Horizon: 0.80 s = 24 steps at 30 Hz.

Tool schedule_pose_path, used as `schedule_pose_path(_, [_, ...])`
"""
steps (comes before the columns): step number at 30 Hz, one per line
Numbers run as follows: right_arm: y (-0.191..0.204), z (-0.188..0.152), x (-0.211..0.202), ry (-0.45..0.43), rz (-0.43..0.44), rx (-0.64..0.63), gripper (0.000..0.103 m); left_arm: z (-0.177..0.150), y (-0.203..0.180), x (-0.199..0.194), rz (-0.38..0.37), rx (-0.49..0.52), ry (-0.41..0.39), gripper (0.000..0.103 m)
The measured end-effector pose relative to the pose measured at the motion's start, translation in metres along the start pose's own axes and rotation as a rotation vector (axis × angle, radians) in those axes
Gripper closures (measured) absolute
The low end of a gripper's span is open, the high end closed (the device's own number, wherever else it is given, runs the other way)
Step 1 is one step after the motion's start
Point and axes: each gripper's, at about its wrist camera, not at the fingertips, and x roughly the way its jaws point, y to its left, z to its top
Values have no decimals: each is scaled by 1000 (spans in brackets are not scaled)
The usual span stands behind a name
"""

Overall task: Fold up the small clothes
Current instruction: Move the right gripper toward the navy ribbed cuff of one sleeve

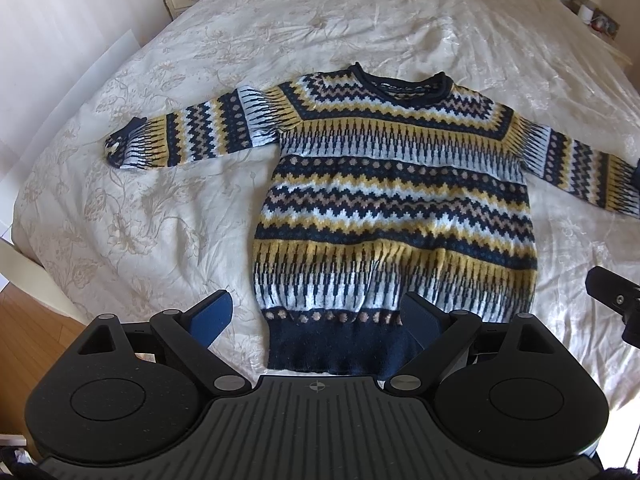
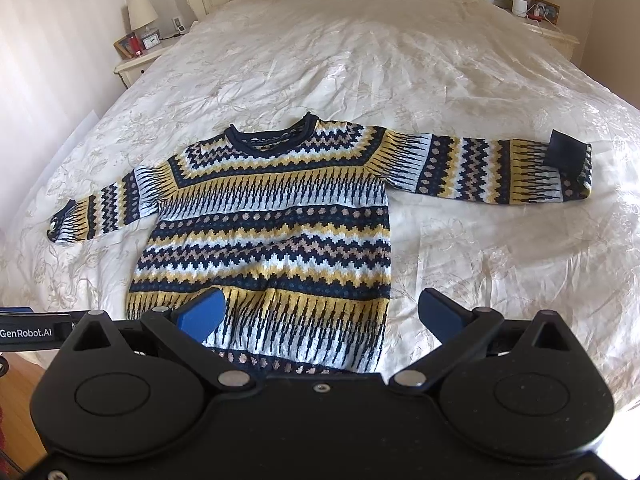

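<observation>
nothing's folded yet — the sweater [image 1: 394, 200] lies flat on the bed [image 1: 160, 200], both sleeves spread out, while the left gripper [image 1: 316, 320] and right gripper [image 2: 320, 316] hang over its hem, jaws wide apart, holding nothing.

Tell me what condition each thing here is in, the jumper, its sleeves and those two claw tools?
Patterned sweater: spread flat on the bed, front up, unfolded.
Left sleeve: stretched out sideways.
Right sleeve: stretched out, navy cuff turned back.
Left gripper: open, over the navy hem, holding nothing.
Right gripper: open, over the lower right part, holding nothing.
Bedspread: wrinkled.
</observation>
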Motion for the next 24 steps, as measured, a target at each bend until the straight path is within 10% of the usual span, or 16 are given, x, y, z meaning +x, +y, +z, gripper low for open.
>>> schedule_pose_path(24, [26, 18, 22, 46, -46, 42, 1, 31, 18, 23, -15, 40, 30, 11])
